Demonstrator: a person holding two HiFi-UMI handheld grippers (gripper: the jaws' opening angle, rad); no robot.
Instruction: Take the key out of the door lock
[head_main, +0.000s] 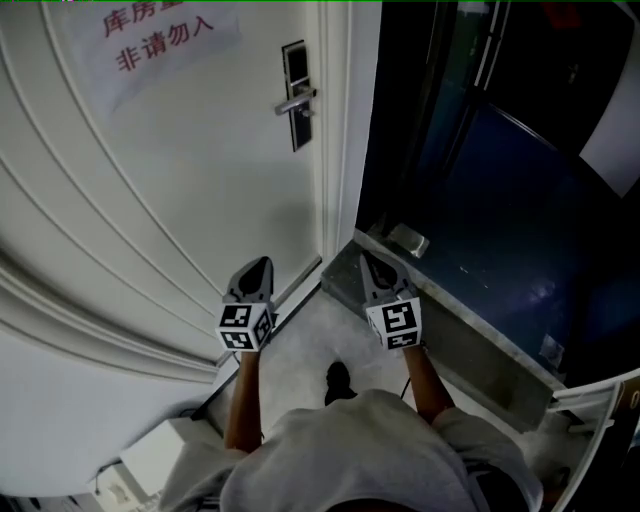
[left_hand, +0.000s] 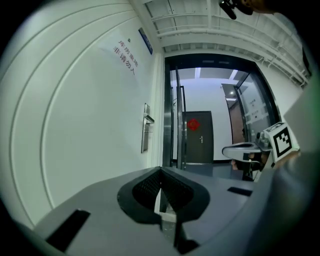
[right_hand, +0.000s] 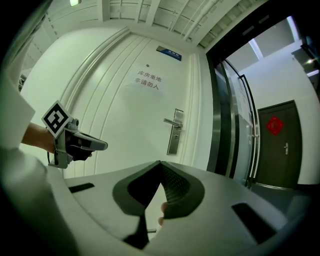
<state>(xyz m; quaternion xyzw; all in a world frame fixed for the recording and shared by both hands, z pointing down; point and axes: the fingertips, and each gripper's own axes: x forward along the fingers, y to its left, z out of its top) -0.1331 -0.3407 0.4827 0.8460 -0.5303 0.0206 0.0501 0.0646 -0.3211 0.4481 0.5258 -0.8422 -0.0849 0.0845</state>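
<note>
Left gripper (head_main: 257, 268) first: jaws pressed together, tips meeting, nothing between them. Right gripper (head_main: 373, 264), same story, tips touching and pinching nothing (the pale bit under the jaws in the right gripper view looks like my own finger behind them, not a catch).

Both sit low in the middle of the head view, side by side, noses aimed up the frame at the door (head_main: 170, 190) and well apart from it. My guess is I'm holding them level and closed because I'm only lining up, with no reach under way.

Moving outward, the lock (head_main: 296, 95) is in the upper middle of the head view, a dark plate near the door's right edge. Its handle (head_main: 298, 102) sticks out to the left. The key should be in that plate, but it's too small to make out in any view, so I can't say exactly where it sits. There's a sign (head_main: 160, 35) in the upper left, and a dark glass opening fills the right of the frame.

By my reading, the task hasn't started. One gripper will have to spread its jaws and travel all the way up to that plate before it can grip anything.
</note>
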